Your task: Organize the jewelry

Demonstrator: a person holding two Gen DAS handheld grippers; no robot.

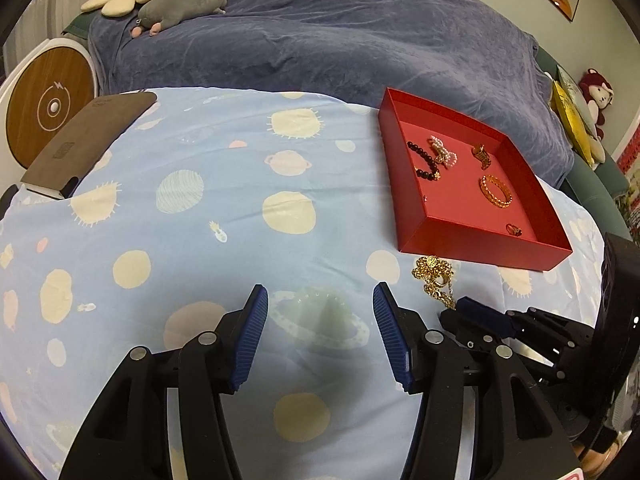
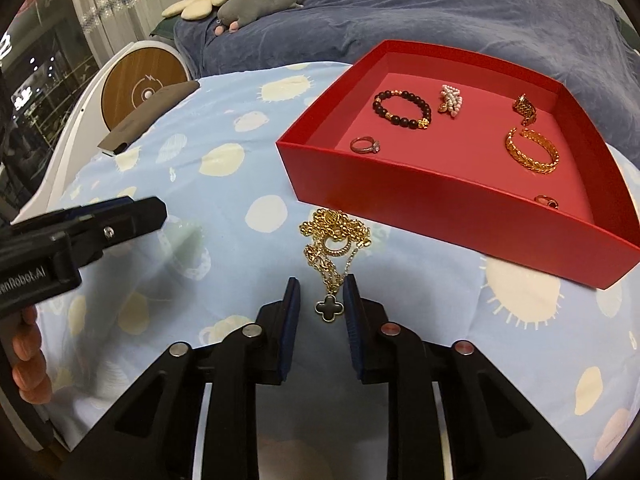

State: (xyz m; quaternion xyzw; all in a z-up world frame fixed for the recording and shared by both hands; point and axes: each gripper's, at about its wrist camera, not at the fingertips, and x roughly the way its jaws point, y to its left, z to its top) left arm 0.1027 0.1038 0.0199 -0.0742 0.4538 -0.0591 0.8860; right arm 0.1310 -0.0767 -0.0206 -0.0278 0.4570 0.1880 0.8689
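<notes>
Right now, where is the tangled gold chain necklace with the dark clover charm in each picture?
Left wrist view: the tangled gold chain necklace lies right of centre on the blue planet-print sheet, just below the red box's near wall; its clover charm is hidden behind the right gripper.
Right wrist view: the necklace lies at centre, its dark clover charm between the open jaws.
Shared landmark: the shallow red cardboard box, just beyond the necklace.

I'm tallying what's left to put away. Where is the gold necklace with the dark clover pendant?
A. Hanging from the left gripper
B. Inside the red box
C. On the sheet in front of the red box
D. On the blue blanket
C: the necklace lies heaped on the patterned sheet just outside the red box's near wall, its pendant between the right gripper's fingers.
</notes>
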